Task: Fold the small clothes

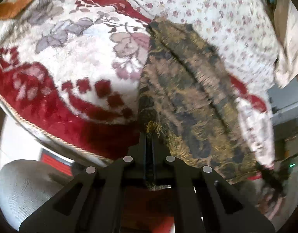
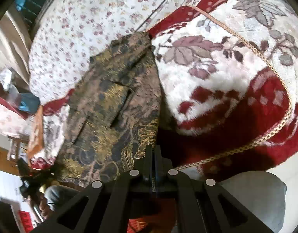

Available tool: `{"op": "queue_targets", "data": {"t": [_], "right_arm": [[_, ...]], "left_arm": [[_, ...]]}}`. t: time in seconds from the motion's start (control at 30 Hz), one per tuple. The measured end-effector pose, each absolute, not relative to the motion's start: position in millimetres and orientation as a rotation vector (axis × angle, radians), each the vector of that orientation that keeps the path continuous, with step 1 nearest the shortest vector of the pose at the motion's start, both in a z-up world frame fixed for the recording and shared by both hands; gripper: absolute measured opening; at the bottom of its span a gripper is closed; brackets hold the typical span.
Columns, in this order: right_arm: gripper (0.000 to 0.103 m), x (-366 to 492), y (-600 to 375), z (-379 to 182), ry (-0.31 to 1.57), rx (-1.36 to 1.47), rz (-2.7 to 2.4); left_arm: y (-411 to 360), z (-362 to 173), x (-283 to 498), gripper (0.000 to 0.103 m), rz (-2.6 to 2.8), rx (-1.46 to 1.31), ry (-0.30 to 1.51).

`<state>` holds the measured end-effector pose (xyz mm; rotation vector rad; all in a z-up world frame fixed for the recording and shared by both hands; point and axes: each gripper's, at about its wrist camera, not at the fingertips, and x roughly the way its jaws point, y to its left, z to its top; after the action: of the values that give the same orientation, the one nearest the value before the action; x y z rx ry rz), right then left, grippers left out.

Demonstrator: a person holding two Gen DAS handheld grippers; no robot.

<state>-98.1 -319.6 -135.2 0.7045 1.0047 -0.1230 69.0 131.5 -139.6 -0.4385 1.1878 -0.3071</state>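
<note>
Both claws are pinched narrow on the near edge of the garment (image 1: pixel 187 97): left claw (image 1: pixel 149 136) low centre, right claw (image 2: pixel 153 149) likewise. It drapes over the blanket (image 1: pixel 71 58), mid-fold. Next, carry that edge over evenly.

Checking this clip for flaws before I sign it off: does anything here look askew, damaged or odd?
Nothing is damaged or spilled. The dark patterned garment hangs askew, stretched diagonally over the red-and-white blanket between the left gripper and the right gripper, both shut on its edge. Motion blur hides finer detail.
</note>
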Motion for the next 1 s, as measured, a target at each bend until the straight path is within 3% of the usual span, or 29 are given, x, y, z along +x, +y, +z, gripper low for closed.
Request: {"op": "queue_targets", "data": {"t": [0.33, 0.37, 0.4, 0.47, 0.5, 0.53, 0.73, 0.9, 1.0], "right_arm": [[0.003, -78.2, -326.6, -130.5, 1.068, 0.635, -0.104], [0.011, -79.6, -326.5, -128.1, 1.078, 0.626, -0.116], [0.020, -81.0, -326.7, -124.1, 1.086, 0.606, -0.131], [0.082, -85.7, -329.1, -106.7, 1.042, 0.554, -0.179], [0.091, -86.0, -329.9, -97.4, 1.002, 0.541, -0.179], [0.091, -81.0, -330.3, -86.0, 0.967, 0.528, -0.157], [0.091, -0.4, -345.8, -61.6, 0.884, 0.523, 0.023], [0.091, 85.0, -370.6, -78.1, 0.881, 0.517, 0.093], [0.084, 144.4, -384.3, -99.2, 0.934, 0.507, 0.115]], "left_arm": [[113.6, -121.2, 91.6, 0.005, -0.329, -0.268, 1.219], [114.3, -116.3, 87.1, 0.005, -0.339, -0.254, 1.208], [116.0, -107.6, 81.5, 0.012, -0.345, -0.233, 1.190], [118.2, -95.7, 76.9, 0.036, -0.346, -0.223, 1.158], [118.2, -88.8, 77.8, 0.052, -0.332, -0.215, 1.132], [116.2, -81.2, 82.3, 0.057, -0.311, -0.201, 1.103], [96.5, -66.9, 165.8, 0.058, -0.277, -0.246, 1.021], [85.5, -92.7, 260.7, 0.058, -0.228, -0.337, 1.026], [62.8, -113.9, 328.1, 0.058, -0.225, -0.295, 1.058]]}}
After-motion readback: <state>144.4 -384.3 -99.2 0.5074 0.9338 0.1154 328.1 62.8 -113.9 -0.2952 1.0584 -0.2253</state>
